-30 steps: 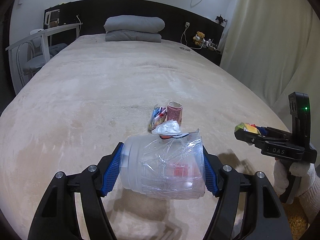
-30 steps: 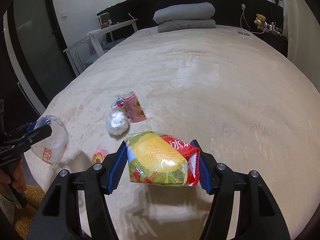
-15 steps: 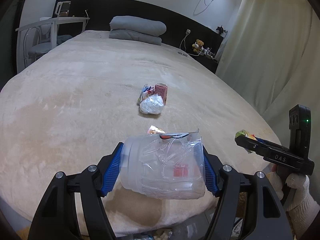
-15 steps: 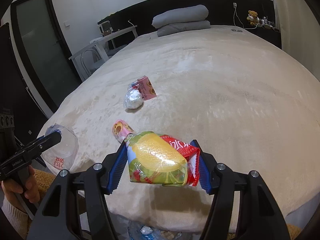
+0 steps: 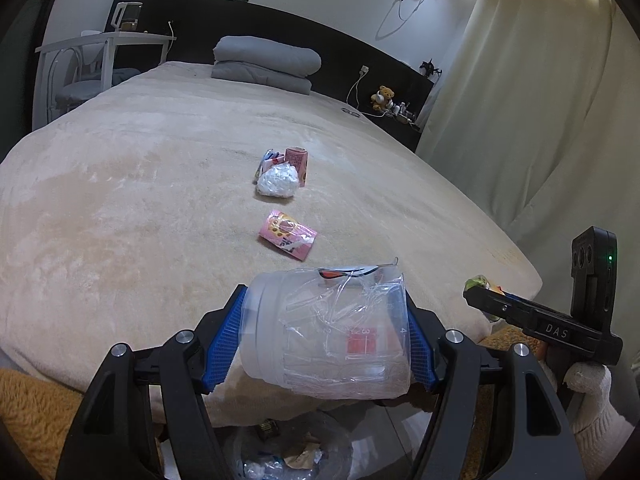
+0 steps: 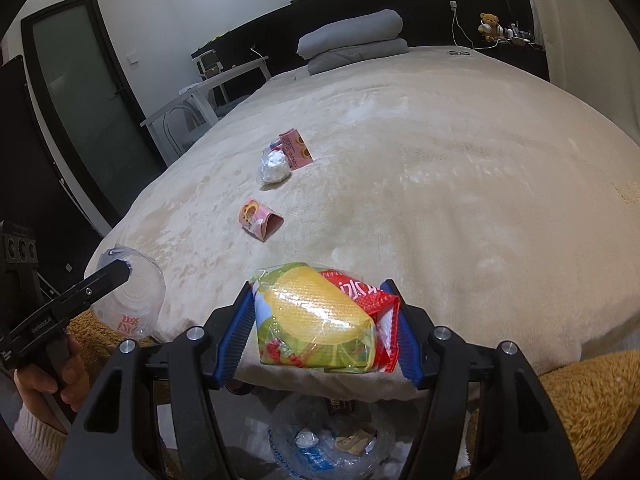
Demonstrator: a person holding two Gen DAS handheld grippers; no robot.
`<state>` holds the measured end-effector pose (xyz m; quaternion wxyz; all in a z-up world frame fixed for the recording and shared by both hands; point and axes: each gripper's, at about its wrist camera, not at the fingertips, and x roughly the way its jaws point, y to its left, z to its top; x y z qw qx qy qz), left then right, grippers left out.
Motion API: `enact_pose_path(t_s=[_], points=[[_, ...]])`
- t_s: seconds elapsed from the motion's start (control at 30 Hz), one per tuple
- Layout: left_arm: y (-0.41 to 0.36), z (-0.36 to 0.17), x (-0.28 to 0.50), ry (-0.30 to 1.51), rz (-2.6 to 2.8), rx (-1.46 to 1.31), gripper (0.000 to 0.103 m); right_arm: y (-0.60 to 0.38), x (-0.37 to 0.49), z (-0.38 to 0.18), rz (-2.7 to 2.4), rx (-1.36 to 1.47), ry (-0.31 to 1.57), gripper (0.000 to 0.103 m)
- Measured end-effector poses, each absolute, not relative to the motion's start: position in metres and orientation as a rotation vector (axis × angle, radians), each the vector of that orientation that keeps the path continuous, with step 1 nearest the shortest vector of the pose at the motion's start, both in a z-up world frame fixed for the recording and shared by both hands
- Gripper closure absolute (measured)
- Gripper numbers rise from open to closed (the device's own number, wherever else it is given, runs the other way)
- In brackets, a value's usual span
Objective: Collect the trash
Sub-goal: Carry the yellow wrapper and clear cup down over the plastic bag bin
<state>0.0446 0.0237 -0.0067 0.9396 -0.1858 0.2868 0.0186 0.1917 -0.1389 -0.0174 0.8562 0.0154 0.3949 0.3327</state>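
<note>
The left gripper (image 5: 324, 340) is clamping a crushed clear plastic cup (image 5: 328, 332); the right gripper (image 6: 320, 332) is pinching a yellow snack wrapper (image 6: 320, 320). Both are hanging over the bag-lined bin (image 6: 328, 444) below the bed's near edge, probably for dropping. Farther off, a pink carton (image 5: 287, 234) and crumpled tissue (image 5: 278, 180) are lying on the beige blanket (image 5: 120, 208).

We're in somebody's bedroom here, a home for sure: big bed (image 5: 160, 184) under a beige fleece blanket, grey folded duvet (image 5: 266, 62) at the far end against a dark headboard (image 5: 352, 56), teddy bear (image 5: 383, 97) on the ledge far right, cream curtains (image 5: 532, 100) on the right, white desk (image 5: 108, 42) far left
</note>
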Motion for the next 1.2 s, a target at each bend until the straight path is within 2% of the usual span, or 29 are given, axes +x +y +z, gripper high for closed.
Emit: enact_pose_path(t_s=[0.63,1.2], points=[[-0.026,-0.037,0.000,0.658,-0.001,-0.389,0.034,-0.159,0.136,-0.025,0.740,0.041,0.836,0.041],[-0.045,-0.075,0.003,0.835,-0.001,-0.403,0.034,-0.155,0.122,-0.065,0.763,0.063,1.042,0.041]])
